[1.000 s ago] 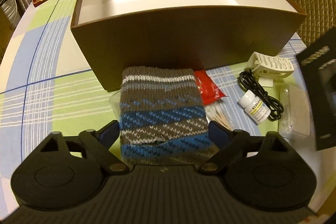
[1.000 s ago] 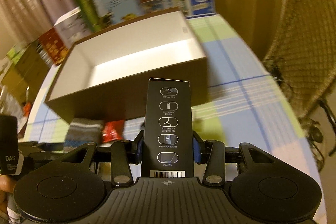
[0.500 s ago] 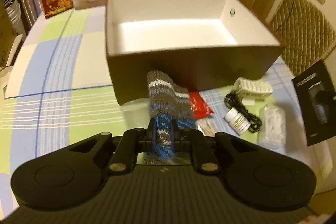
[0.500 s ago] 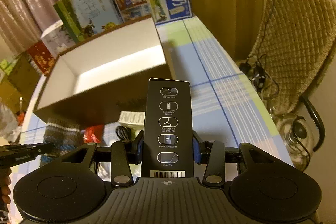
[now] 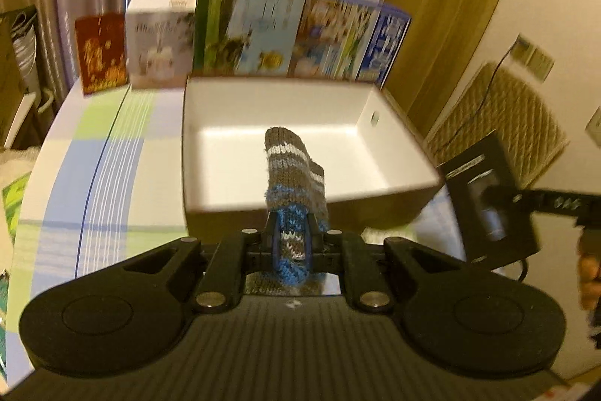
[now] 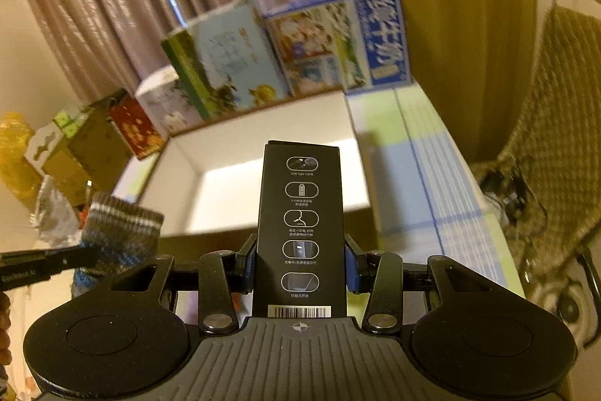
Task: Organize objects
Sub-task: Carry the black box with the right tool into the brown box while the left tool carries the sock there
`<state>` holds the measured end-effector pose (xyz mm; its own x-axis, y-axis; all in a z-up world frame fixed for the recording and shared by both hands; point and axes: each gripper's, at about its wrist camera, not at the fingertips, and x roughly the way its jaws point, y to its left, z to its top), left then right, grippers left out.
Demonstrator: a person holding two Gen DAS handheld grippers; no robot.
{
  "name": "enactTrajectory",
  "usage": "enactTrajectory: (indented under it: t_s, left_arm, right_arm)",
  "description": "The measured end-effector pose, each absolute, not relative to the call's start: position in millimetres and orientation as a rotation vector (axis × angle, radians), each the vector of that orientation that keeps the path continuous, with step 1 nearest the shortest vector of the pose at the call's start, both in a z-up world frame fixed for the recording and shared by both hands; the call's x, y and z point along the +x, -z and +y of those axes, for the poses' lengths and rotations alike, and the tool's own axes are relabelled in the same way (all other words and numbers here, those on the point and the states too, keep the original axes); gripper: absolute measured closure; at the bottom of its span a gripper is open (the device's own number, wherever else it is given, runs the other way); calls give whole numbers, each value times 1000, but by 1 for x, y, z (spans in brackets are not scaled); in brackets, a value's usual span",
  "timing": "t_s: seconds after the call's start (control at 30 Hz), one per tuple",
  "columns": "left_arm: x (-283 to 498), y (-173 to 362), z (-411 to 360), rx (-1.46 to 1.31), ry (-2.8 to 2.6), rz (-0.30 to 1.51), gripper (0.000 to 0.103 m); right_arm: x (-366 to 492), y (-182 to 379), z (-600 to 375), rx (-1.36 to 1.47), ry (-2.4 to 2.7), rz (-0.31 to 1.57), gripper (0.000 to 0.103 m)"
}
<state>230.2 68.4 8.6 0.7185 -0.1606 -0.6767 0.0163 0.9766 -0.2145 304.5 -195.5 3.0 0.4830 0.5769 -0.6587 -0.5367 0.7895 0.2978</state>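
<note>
One knitted sock (image 5: 293, 171); one black carton (image 6: 300, 228); one open box (image 5: 300, 145); four upright cartons (image 5: 248, 21)

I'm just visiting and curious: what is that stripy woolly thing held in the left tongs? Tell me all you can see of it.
It is a knitted pouch, or perhaps a sock, woolly, with grey, white and blue bands. The left tongs pinch its blue lower end, so it is bunched and stands up, lifted off the table in front of the open box. Only the tongs touch it.

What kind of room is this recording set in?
Probably a home dining or living room: a table with a checked tablecloth, long curtains, and a cushioned chair beside a wall socket.
</note>
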Motion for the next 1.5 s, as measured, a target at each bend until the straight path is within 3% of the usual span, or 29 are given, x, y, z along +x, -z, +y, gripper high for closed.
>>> enactTrajectory:
  t_s: [0.37, 1.1, 1.17, 1.33, 1.5]
  left_arm:
    - [309, -33, 56, -247, 84, 695, 94]
    - [474, 66, 42, -291, 7, 920, 93]
    - [483, 74, 43, -317, 2, 935, 91]
    - [504, 97, 56, -422, -17, 999, 72]
    - [505, 102, 60, -340, -39, 1007, 66]
  right_arm:
    - [355, -24, -128, 31, -767, 752, 63]
    - [467, 70, -38, -96, -676, 948, 63]
    - [475, 74, -35, -98, -668, 955, 63]
    - [486, 84, -26, -111, -654, 968, 62]
    - [493, 96, -18, -119, -647, 985, 62]
